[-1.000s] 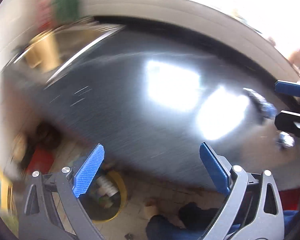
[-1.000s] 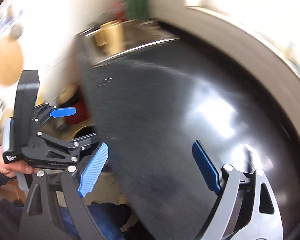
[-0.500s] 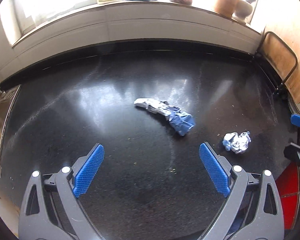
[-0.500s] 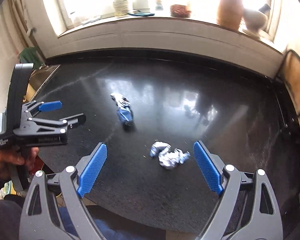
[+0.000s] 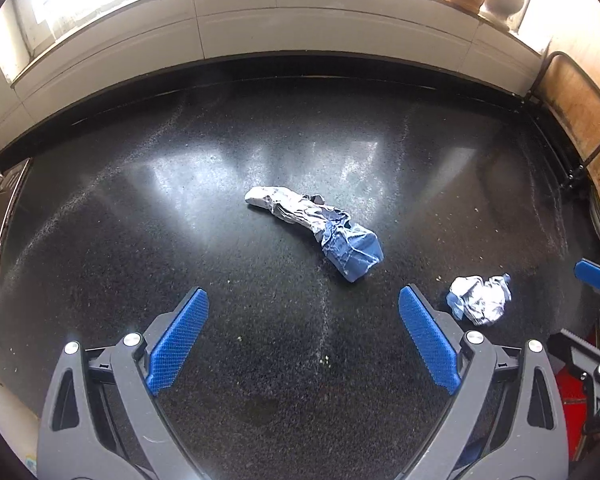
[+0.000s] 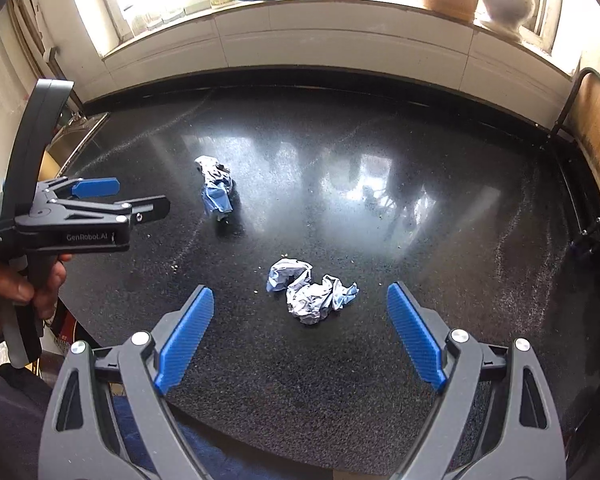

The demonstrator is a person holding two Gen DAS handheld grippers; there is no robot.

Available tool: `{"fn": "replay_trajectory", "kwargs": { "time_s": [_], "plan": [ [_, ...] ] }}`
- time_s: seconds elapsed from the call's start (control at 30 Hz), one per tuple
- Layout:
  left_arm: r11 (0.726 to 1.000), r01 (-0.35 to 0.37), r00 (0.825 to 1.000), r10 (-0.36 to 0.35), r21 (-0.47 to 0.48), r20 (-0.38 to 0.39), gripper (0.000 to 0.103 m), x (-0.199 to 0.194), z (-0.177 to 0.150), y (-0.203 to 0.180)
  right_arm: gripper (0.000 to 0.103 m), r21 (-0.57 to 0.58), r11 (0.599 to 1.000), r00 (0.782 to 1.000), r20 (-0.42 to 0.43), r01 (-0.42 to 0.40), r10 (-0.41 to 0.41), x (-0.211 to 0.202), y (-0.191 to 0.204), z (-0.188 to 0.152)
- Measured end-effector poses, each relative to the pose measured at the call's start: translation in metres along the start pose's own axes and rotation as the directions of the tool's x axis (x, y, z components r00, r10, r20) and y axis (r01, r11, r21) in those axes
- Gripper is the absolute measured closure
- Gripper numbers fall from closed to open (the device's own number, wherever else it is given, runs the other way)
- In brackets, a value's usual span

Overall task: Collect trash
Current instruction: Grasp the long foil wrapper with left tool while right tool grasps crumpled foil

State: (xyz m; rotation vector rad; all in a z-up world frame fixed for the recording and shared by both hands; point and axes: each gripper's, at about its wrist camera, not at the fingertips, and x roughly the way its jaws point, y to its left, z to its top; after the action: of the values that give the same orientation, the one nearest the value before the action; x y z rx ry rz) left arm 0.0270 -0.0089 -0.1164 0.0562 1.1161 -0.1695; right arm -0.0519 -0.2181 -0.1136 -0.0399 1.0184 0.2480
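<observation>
— Where is the trash lying?
— A long wrapper (image 5: 315,227) is lying mid-counter (image 5: 140,240), silver end toward the sill (image 6: 340,24), blue end nearer. A foil ball (image 6: 310,292) is sitting apart from it, nearer the counter's front edge.
— And the claws?
— The right claw (image 6: 300,344) is hanging just short of the ball, spread wide, gripping nothing. The left claw (image 5: 303,340) is gaping equally wide and bare, pointing at the wrapper without touching it.
</observation>
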Motion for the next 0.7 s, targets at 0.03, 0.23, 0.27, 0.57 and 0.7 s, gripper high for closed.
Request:
{"fn": "replay_trajectory", "kwargs": {
  "time_s": [0.03, 0.23, 0.27, 0.57, 0.7],
  "plan": [
    [1.0, -0.001, 1.0, 0.001, -0.006, -0.006, 0.01, 0.003, 0.001, 0.0, 0.018, -0.008, 1.0, 1.0, -0.011, -0.004, 0.004, 0.007, -0.002, 0.001],
    [0.999, -0.027, 0.999, 0.025, -0.043, -0.048, 0.01, 0.04, 0.013, -0.005, 0.018, -0.055, 0.998, 0.996, -0.085, -0.018, 0.013, 0.046, -0.01, -0.002],
    [0.998, -0.03, 0.998, 0.026, -0.056, -0.062, 0.01, 0.048, 0.016, -0.004, 0.018, -0.071, 0.997, 0.995, -0.097, -0.02, 0.013, 0.053, -0.01, -0.003],
    [0.983, -0.07, 0.991, 0.05, -0.168, -0.124, 0.01, 0.099, 0.043, 0.001, 0.019, -0.188, 0.981, 0.986, -0.163, -0.054, 0.023, 0.099, -0.011, -0.005],
    [0.98, -0.075, 0.992, 0.053, -0.186, -0.116, 0.01, 0.109, 0.056, 0.004, 0.036, -0.202, 0.976, 0.984, -0.172, -0.086, 0.051, 0.106, -0.017, -0.001]
  ]
}}
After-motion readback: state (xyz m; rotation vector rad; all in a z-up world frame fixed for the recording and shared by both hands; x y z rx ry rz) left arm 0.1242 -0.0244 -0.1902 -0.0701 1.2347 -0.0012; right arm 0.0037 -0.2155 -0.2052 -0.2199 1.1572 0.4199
